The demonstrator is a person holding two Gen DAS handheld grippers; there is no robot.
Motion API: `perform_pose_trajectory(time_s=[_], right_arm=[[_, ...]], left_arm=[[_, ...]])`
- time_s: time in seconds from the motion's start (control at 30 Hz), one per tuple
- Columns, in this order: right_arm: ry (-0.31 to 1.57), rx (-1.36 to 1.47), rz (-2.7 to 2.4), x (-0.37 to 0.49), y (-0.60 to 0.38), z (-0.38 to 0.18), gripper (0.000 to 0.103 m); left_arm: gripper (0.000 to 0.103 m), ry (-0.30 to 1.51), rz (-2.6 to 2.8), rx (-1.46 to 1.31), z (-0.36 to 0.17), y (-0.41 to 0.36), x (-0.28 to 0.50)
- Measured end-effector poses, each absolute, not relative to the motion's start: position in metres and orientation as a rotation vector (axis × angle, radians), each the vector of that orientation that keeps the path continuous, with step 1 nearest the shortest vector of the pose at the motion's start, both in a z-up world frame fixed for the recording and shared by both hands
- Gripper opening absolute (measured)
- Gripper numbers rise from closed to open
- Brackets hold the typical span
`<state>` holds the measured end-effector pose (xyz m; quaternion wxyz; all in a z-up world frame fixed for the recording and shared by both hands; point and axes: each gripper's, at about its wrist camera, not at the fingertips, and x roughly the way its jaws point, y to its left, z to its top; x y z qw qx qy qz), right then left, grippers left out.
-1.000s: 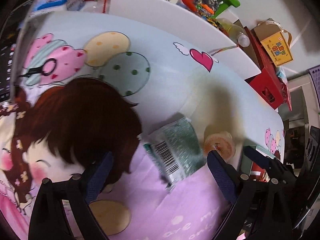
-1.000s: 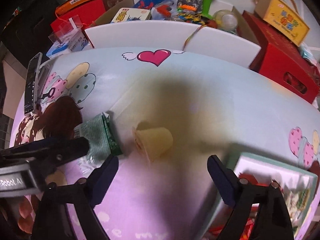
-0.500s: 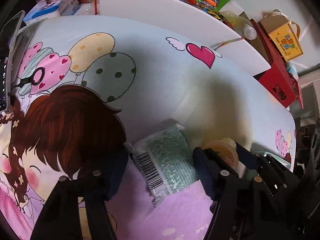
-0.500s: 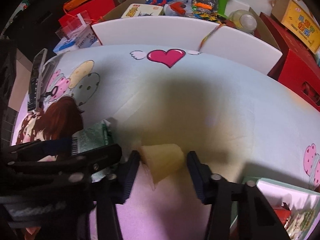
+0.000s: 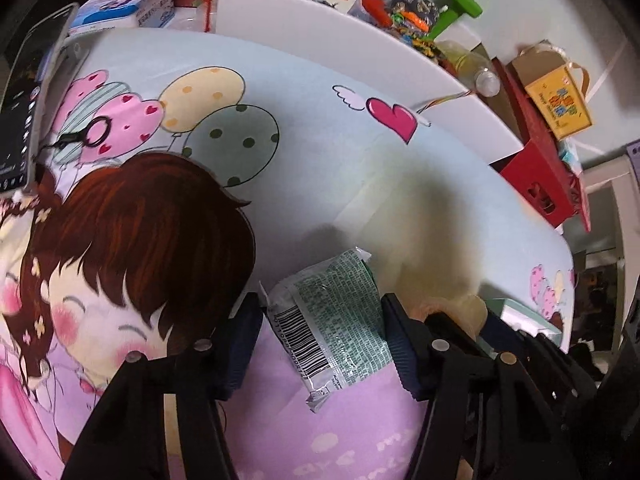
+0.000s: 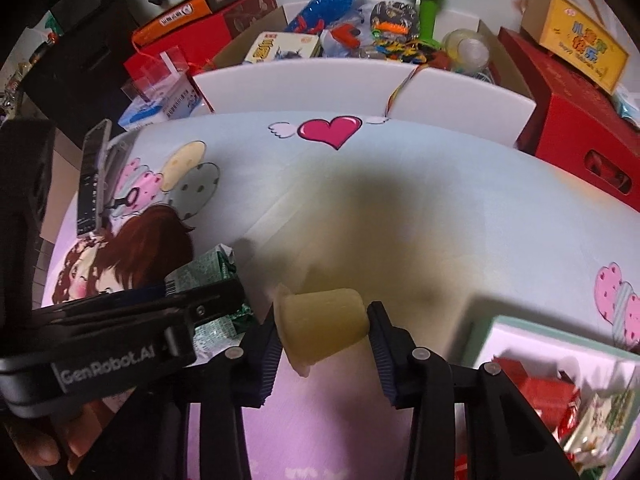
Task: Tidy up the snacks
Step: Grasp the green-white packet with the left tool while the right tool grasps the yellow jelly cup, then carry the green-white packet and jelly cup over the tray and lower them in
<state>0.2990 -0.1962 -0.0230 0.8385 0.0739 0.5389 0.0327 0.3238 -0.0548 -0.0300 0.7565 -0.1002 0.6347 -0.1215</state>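
A green snack packet [image 5: 334, 316] with a barcode lies between the fingers of my left gripper [image 5: 320, 340], which is shut on it just above the cartoon-print cloth. The packet also shows in the right wrist view [image 6: 208, 280], behind the left gripper's arm. A pale yellow jelly cup [image 6: 324, 326] lies on its side between the pads of my right gripper [image 6: 322, 346], which is shut on it. The cup's rim peeks out in the left wrist view [image 5: 460, 308].
A light green box [image 6: 560, 360] holding red and patterned snack packs sits at the right. A phone [image 6: 92, 184] stands at the cloth's left edge. White boards [image 6: 360, 88] and red boxes [image 6: 580, 128] with toys line the far side.
Both grippers dropped down and closed: the left onto the green packet, the right onto the jelly cup. Both were open wide a second ago.
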Motion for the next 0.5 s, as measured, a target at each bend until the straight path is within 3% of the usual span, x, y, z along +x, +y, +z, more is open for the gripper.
perform_pose_trajectory(time_s=[0.5], right_arm=[[0.992, 0.142, -0.078, 0.199, -0.198, 0.028, 0.044]], left_arm=[[0.062, 1.226, -0.278, -0.211, 0.022, -0.056, 0.251]])
